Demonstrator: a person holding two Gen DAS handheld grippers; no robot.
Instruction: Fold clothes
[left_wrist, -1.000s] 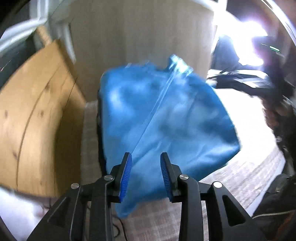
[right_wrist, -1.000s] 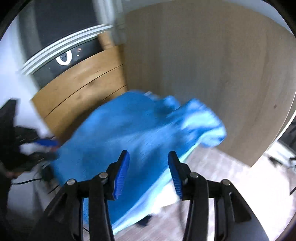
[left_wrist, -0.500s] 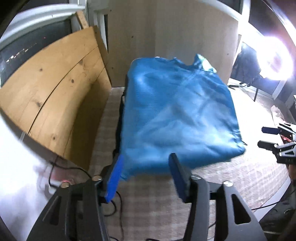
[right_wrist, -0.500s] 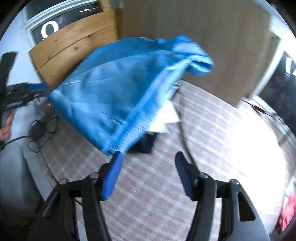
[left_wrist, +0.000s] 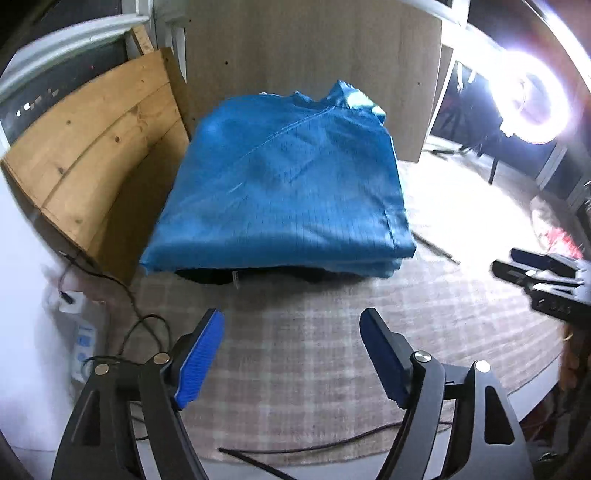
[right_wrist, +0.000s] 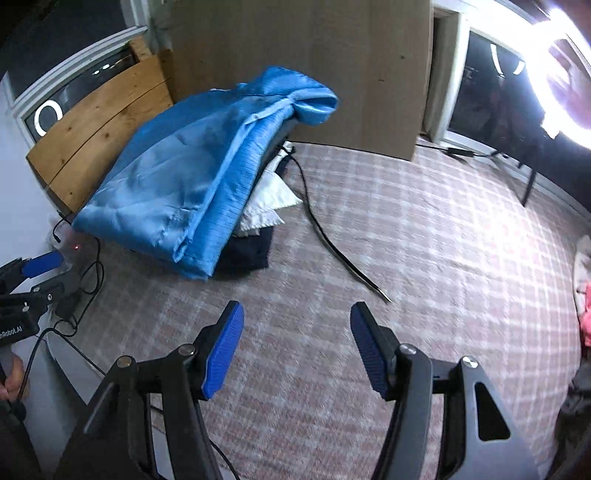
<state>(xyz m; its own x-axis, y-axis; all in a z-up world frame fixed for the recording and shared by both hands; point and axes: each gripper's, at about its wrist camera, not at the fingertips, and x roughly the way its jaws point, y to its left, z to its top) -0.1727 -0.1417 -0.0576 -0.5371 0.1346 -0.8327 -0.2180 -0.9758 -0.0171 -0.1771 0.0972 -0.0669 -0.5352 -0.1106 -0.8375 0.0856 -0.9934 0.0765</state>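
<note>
Left gripper (left_wrist: 291, 354) stands spread wide w/ nothing between the pads; its jaws have just been opening, and only checked cloth shows in the gap. Right gripper (right_wrist: 295, 347) likewise released, empty, jaws parted over the same checked bedcover (right_wrist: 424, 240). Both sit near but clear of the blue garment (left_wrist: 284, 184), no contact.

Step in hand, as I read it: the fold on this piece looks done and it's been let go on top of a stack. It lies folded flat over a dark garment (right_wrist: 247, 253) and a white garment (right_wrist: 267, 199), close to the wood panel (left_wrist: 96, 147) and just in front of the pale board (left_wrist: 314, 48).

Orientation: collar end points away from the grippers toward the pale board, hem edge faces them. Long axis runs roughly near-to-far in the left wrist view.

Next move prob calls for fetching another item; something pink/red (right_wrist: 585, 314) sits at the far right edge, too blurred to identify. A black cable (right_wrist: 325, 236) lies across the cover, could snag.
</note>
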